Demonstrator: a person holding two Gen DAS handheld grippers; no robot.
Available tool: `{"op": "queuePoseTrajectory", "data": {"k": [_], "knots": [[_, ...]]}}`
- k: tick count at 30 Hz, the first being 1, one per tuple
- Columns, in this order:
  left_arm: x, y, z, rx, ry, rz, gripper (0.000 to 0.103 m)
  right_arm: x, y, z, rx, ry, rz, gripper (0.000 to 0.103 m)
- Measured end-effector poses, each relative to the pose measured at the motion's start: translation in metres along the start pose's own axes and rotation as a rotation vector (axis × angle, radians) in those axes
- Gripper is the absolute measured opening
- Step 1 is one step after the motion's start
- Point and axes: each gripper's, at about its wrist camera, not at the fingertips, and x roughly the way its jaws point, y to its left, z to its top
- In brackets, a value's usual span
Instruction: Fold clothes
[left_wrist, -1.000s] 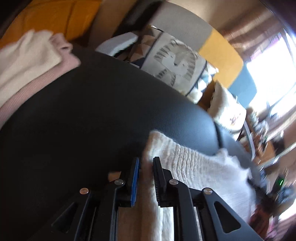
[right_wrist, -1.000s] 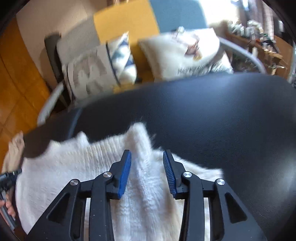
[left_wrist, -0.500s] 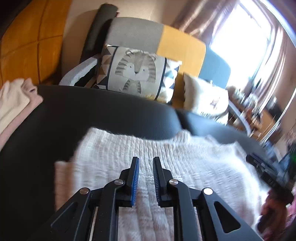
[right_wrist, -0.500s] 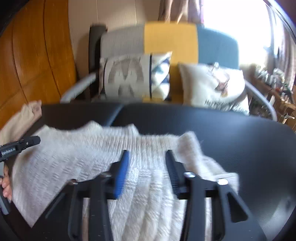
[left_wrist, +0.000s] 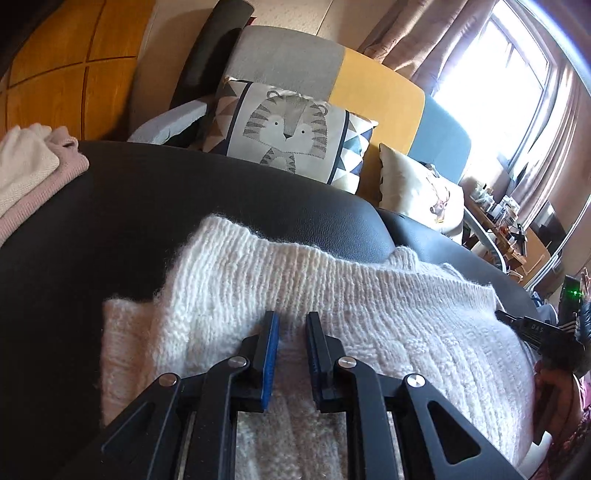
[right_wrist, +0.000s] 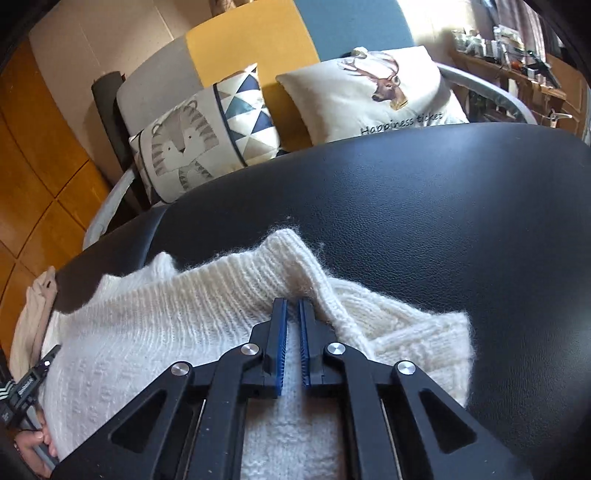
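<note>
A fluffy white knit sweater lies folded on a black leather surface. Its ribbed edge faces the sofa. My left gripper sits low over the sweater's left part. Its jaws stand narrow, with knit pinched between the blue pads. In the right wrist view the sweater spreads to the left. My right gripper has closed to a thin slit on a raised ridge of knit at the sweater's right end. The sleeve lies flat to the right of it.
A stack of folded pink and white clothes rests at the surface's far left. Behind the surface stands a sofa with a tiger cushion and a deer cushion. A cluttered side table is at the far right. The black surface is bare to the right.
The sweater went from bunched up to spread flat with its ribbed edge forward. My right jaws closed from wide apart to nearly touching. The left jaws kept the same narrow gap.
</note>
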Motion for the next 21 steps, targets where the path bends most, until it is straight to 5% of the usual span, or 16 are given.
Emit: {"op": "queuePoseTrajectory", "data": {"k": [4, 6, 12, 17, 21], "knots": [[0.002, 0.004, 0.004, -0.021, 0.0, -0.028, 0.015, -0.064, -0.004, -0.011, 0.058, -0.175, 0.045, 0.011], [0.003, 0.006, 0.004, -0.029, 0.0, -0.037, 0.015, -0.087, 0.002, -0.027, 0.049, -0.191, 0.039, 0.011], [0.002, 0.005, 0.003, -0.025, -0.003, -0.036, 0.015, -0.077, 0.02, -0.086, -0.083, -0.094, 0.072, 0.011], [0.002, 0.007, 0.003, -0.032, -0.002, -0.046, 0.015, -0.067, -0.036, -0.094, 0.169, -0.143, 0.055, 0.0], [0.003, 0.007, 0.003, -0.027, -0.002, -0.042, 0.015, -0.065, -0.044, -0.098, 0.214, -0.14, 0.077, 0.0]]}}
